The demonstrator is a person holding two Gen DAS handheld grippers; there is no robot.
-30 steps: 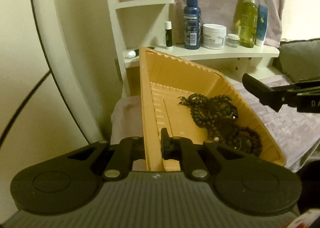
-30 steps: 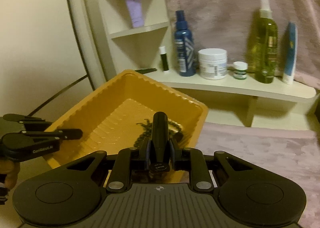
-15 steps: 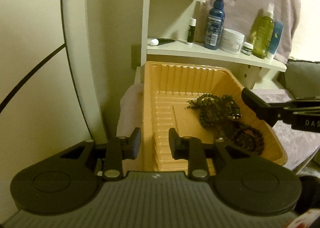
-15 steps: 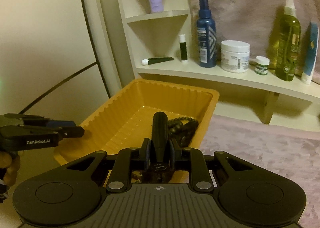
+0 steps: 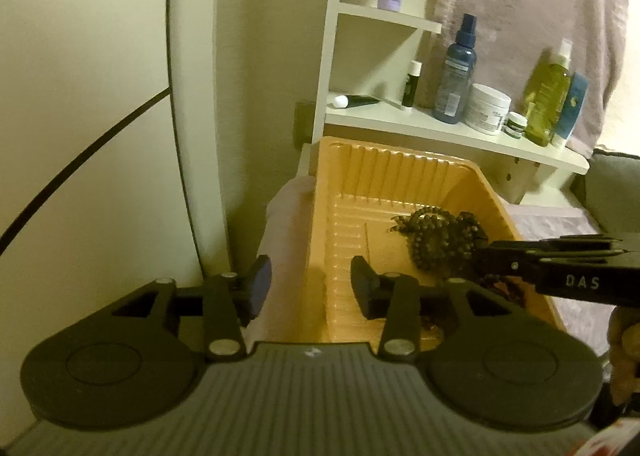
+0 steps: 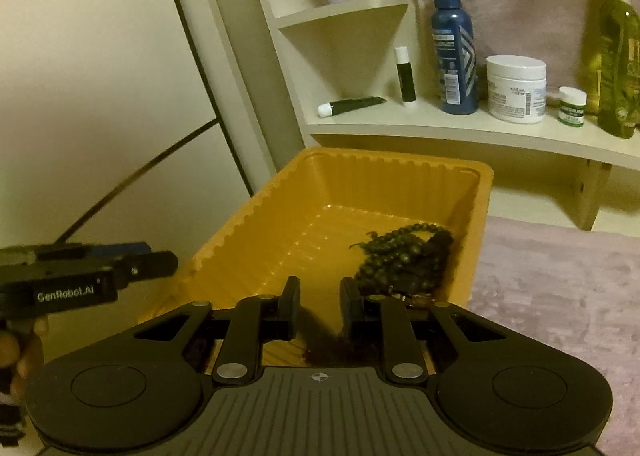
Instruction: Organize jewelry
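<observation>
Lying heaped in the yellow tray (image 6: 478, 191): dark bead strands (image 6: 404, 256)

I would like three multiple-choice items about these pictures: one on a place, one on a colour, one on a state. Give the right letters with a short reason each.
1. Where do the dark beads lie?
A. on the white shelf
B. inside the tray
C. on the pink cloth

2. What colour is the tray?
A. orange-yellow
B. blue
C. white

3. How does the left gripper stand?
A. shut on the tray rim
B. shut on the beads
C. open, holding nothing

Answers:
1 B, the beads rest on the tray floor near its right wall.
2 A, walls and floor are orange-yellow in both views.
3 C, its jaws stand wide apart with nothing clamped between them; the right gripper is open too.
</observation>
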